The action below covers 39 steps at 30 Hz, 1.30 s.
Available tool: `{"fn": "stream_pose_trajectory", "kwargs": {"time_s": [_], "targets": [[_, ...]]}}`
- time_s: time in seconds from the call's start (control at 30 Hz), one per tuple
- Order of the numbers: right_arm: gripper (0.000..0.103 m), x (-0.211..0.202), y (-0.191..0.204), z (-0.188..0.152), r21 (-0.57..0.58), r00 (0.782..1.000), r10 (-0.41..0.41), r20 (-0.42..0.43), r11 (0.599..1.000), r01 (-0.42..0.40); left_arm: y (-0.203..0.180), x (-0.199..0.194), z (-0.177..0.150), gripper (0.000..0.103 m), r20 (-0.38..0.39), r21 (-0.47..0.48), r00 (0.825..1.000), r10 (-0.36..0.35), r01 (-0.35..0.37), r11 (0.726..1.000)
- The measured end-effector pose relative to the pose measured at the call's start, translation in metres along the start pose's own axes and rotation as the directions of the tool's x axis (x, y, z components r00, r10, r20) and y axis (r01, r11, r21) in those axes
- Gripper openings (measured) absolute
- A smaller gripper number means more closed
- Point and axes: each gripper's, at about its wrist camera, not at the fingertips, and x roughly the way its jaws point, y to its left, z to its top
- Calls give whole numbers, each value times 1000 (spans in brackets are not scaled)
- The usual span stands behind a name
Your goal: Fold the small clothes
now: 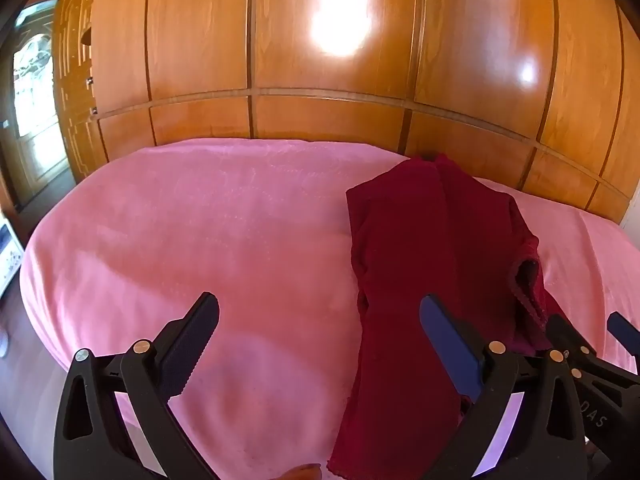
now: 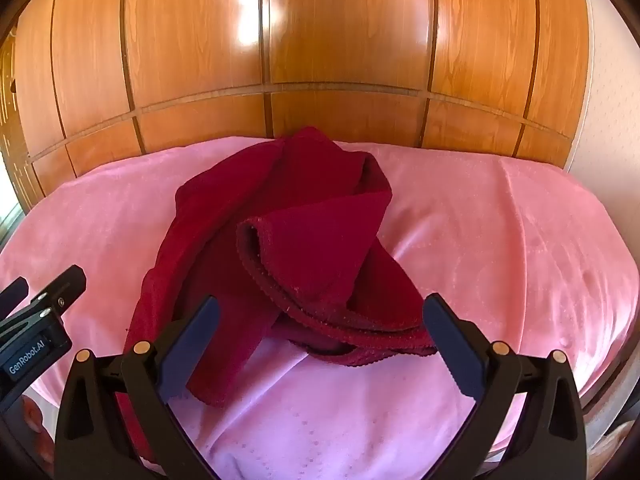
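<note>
Nearest, the left tool (image 1: pixel 320 336) and the right tool (image 2: pixel 320 336) hang with fingers spread wide, nothing between them. Just beyond, at the right tool's twelve o'clock, the dark red garment (image 2: pixel 280 232) lies rumpled on the pink bed (image 2: pixel 500 240). Farthest, a wooden wardrobe (image 2: pixel 340 40).

Both views bright, warm colour cast. Daylight enters from the window (image 1: pixel 34 92) at far left of the left wrist view, blown out white. Strong glare patches on the glossy wardrobe (image 1: pixel 340 20), also in the right wrist view (image 2: pixel 248 12). Soft shadows on the bed (image 1: pixel 248 384) near the bottom. Heavy fisheye bending, straight panel lines curve, dark vignette in the corners. Focus acceptable, slightly soft toward the edges.
</note>
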Motion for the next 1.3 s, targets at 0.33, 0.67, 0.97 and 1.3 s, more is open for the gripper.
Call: {"fn": "stream_pose_trajectory", "kwargs": {"time_s": [0.33,0.67,0.97,1.3], "targets": [[101,5,-3,-1,7,1000,12,2,1000,-12,5,1,-10,100,-8,12,1000,-12,13,1000],[101,3,-2,0,2,1000,9,13,1000,-9,1,7,-12,100,-32,13,999,6,-6,1000],[101,2,-4,1,2,1000,5,18,1000,-5,5,6,-15,100,-15,25,1000,1,-1,1000],[101,1,-5,1,8,1000,10,18,1000,-10,8,5,-13,99,-20,6,999,-33,33,999]]}}
